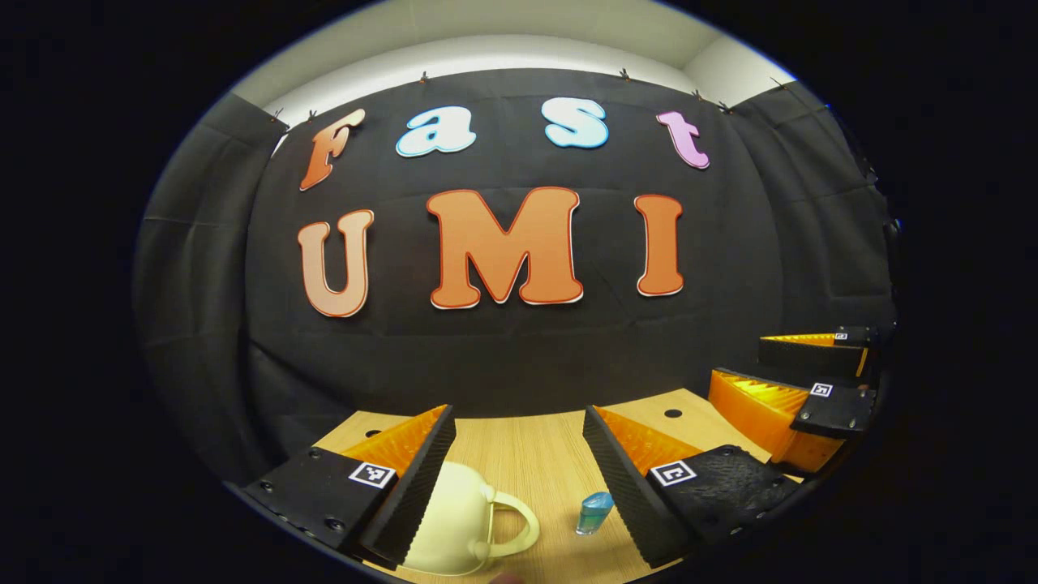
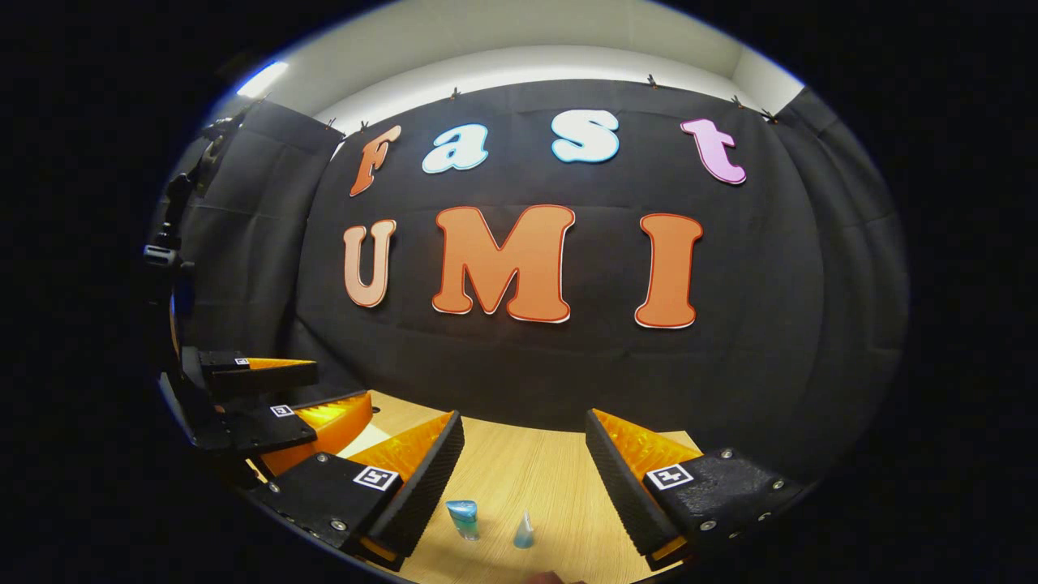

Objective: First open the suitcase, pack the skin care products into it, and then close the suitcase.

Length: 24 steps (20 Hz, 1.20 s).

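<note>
Both grippers spread, holding nothing.
Blue bottle (image 1: 594, 512) stands upright near left gripper (image 1: 519, 478), beside its right finger; right gripper (image 2: 523, 487) nearer.

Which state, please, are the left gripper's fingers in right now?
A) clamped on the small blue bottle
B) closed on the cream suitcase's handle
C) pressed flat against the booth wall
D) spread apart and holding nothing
D: in the left gripper view the left gripper stands open above the wooden table, the cream suitcase and small blue bottle lying untouched between its fingers.

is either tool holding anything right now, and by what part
Nothing is held. The left tool is open above the table, with a cream cup and a small blue bottle lying between its fingers, ungripped. The right tool is open too.
</note>
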### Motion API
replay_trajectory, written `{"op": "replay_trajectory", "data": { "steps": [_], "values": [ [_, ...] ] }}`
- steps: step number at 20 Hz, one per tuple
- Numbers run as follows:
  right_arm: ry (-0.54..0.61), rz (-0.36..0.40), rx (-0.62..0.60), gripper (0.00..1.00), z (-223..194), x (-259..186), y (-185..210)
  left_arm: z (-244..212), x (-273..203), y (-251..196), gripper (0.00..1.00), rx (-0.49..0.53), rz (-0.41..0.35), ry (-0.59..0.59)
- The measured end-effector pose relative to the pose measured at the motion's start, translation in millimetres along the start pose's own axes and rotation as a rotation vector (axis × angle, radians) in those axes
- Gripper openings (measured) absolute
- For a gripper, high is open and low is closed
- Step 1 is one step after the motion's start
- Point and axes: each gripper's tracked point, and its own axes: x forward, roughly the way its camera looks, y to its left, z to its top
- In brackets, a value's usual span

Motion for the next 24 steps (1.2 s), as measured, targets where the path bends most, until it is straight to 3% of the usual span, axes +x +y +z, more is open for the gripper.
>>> {"op": "replay_trajectory", "data": {
  "steps": [8,17,24],
  "values": [
    [0.002,-0.005,-0.010,0.95,-1,-3,-12,-7,0,1,0.98,0.047,0.024,0.014],
    [-0.007,-0.080,-0.025,0.95,2,-8,-60,-97,6,-4,0.98,0.229,0.001,0.236],
    [0.014,-0.136,-0.021,0.95,-6,-19,-92,-167,1,-8,0.99,0.447,-0.043,0.366]
  ]
}}
